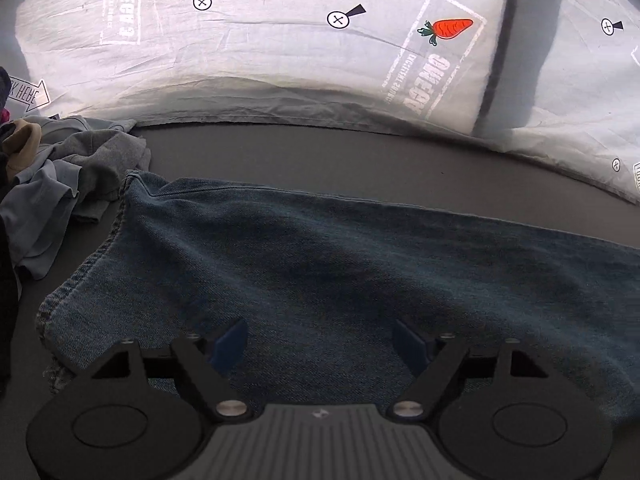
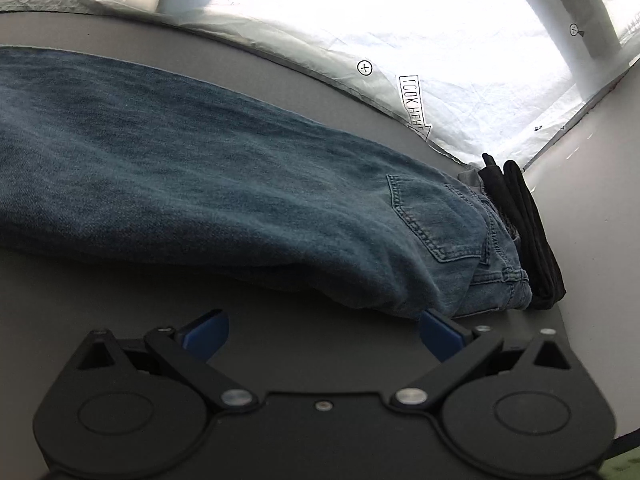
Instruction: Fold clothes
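Observation:
A pair of blue jeans (image 1: 320, 264) lies flat across the grey table. The left wrist view shows its leg hem end at the left. My left gripper (image 1: 320, 340) is open and empty, low over the denim near that end. The right wrist view shows the jeans (image 2: 224, 184) with a back pocket (image 2: 432, 220) and waistband at the right. My right gripper (image 2: 324, 332) is open and empty, over bare table just in front of the jeans' near edge, its right blue pad (image 2: 438, 334) close to the waist corner.
A heap of grey and light-blue clothes (image 1: 68, 184) lies at the table's left. A folded black garment (image 2: 524, 232) rests against the waistband. White printed sheeting (image 1: 280, 40) hangs behind the table (image 2: 280, 344); it also shows in the right wrist view (image 2: 440, 60).

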